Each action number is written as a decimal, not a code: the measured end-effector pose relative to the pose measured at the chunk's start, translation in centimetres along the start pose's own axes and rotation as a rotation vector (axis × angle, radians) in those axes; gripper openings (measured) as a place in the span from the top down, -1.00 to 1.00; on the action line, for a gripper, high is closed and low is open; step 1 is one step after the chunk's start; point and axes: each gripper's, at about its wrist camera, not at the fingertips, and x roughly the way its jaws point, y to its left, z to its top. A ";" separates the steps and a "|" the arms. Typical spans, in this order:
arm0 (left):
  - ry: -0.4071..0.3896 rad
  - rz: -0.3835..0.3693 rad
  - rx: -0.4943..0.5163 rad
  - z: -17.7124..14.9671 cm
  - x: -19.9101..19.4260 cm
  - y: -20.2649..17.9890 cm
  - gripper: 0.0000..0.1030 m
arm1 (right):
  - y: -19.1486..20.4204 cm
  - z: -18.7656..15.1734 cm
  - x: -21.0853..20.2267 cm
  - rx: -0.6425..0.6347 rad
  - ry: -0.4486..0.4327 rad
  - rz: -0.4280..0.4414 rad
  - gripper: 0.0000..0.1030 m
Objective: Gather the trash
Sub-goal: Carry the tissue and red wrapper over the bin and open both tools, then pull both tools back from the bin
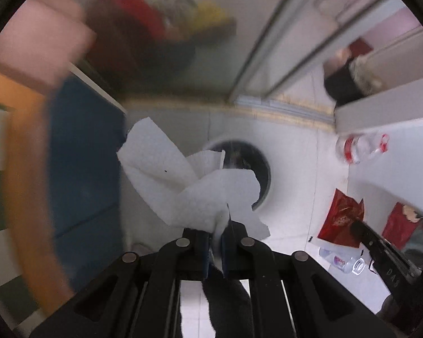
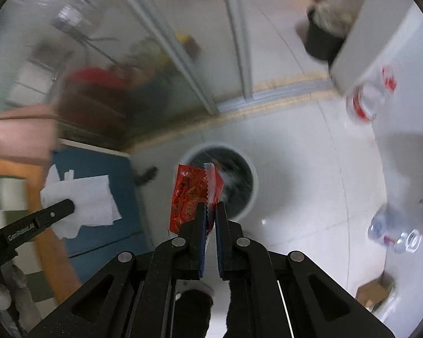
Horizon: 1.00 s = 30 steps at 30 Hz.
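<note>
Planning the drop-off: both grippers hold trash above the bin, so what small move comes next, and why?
Probably open the right gripper: its red wrapper hangs over the round bin's mouth, while the left gripper's paper towel sits partly off the rim.

Open floor (image 2: 296, 169) around the bin (image 2: 251, 197); blue board (image 2: 98, 197) alongside.

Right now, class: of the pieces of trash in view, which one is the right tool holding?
The red wrapper, pinched in the right tool over the round bin. The white paper towel is in the left tool; the bottles lie loose.
</note>
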 end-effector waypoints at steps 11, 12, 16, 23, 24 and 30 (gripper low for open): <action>0.184 0.005 0.004 3.1 22.8 -1.2 0.92 | -5.3 1.7 22.9 0.027 0.124 -0.018 0.88; 0.187 0.009 0.013 3.1 23.6 -1.3 0.92 | -5.6 1.8 24.3 0.030 0.128 -0.018 0.88; 0.198 0.012 0.050 2.9 25.5 -1.7 0.89 | -6.1 1.7 27.3 0.037 0.133 -0.019 0.88; 0.148 0.018 0.071 2.5 24.6 -1.7 0.20 | -5.9 1.2 27.5 0.025 0.158 -0.055 -0.06; 0.134 0.028 0.071 2.5 24.2 -1.6 -0.54 | -5.7 1.1 27.0 0.018 0.146 -0.062 -0.51; 0.044 0.138 0.104 1.5 20.8 -1.0 -1.00 | -4.6 0.4 23.1 -0.034 0.096 -0.124 -1.00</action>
